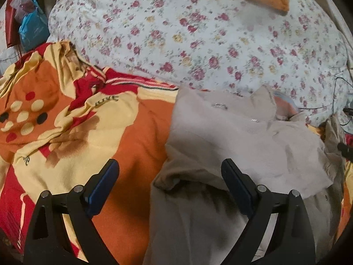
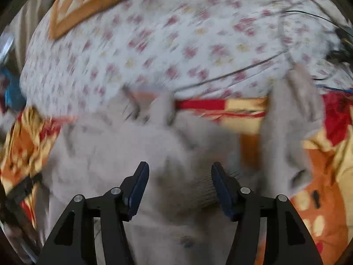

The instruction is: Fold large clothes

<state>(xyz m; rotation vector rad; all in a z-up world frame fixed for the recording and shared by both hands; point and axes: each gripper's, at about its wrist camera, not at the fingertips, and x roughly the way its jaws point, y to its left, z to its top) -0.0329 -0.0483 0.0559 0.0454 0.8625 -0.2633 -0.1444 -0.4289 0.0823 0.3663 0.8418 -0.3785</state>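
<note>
Lying rumpled on an orange, red and yellow blanket [image 1: 132, 132], the beige jacket [image 1: 231, 137] sits partly folded, its collar end toward a flowered quilt [image 1: 198, 33] behind it. From the left wrist view the left gripper [image 1: 169, 170] hangs above the jacket's near left edge with its jaws spread wide and nothing between them. The right wrist view is heavily blurred, but the right gripper [image 2: 179, 170] also shows its jaws apart and empty over the jacket's [image 2: 132, 154] grey-beige cloth; a sleeve-like strip [image 2: 293, 121] runs up on the right of that view, though the blur makes it hard to be sure which part it is.

The jacket looks like a soft, fairly thick cotton with small metal snaps, so it would likely sag and bunch when lifted and carry some weight. A good hold would probably be on a doubled seam or hem edge, such as the thick fold at the near left, rather than on flat single cloth that could slip from the pads. A thin black cable [image 2: 220, 75] lies across the quilt near the collar and could snag.
</note>
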